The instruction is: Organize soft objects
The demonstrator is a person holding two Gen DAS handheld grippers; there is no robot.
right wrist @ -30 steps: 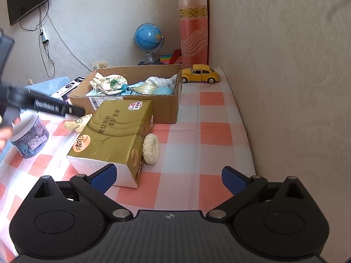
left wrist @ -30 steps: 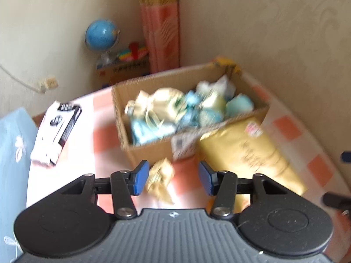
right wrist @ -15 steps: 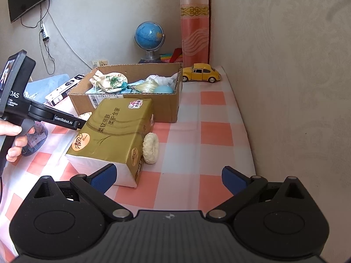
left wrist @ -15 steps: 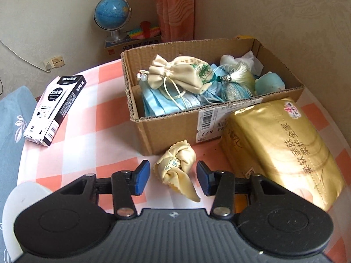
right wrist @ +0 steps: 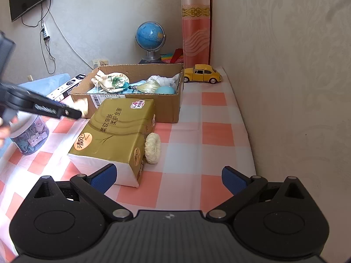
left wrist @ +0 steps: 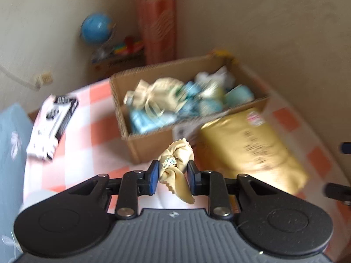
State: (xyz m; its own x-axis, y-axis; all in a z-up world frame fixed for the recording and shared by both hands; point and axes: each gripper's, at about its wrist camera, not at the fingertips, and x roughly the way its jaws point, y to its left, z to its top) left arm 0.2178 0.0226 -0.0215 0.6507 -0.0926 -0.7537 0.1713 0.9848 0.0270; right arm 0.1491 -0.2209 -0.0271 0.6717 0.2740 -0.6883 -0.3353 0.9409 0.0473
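Closing on the beige cloth pouch (left wrist: 175, 166), our left gripper (left wrist: 172, 173) sits just below the cardboard box (left wrist: 153, 144) at mid-frame.

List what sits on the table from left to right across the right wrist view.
Clip jar → tissue pack → round puff → toy car.

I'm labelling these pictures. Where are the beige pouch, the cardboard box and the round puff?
beige pouch (left wrist: 175, 161): left wrist view, its knotted middle between the claw's pads.
cardboard box (right wrist: 169, 109): right wrist view, its front wall.
round puff (right wrist: 152, 148): right wrist view, its woolly face.
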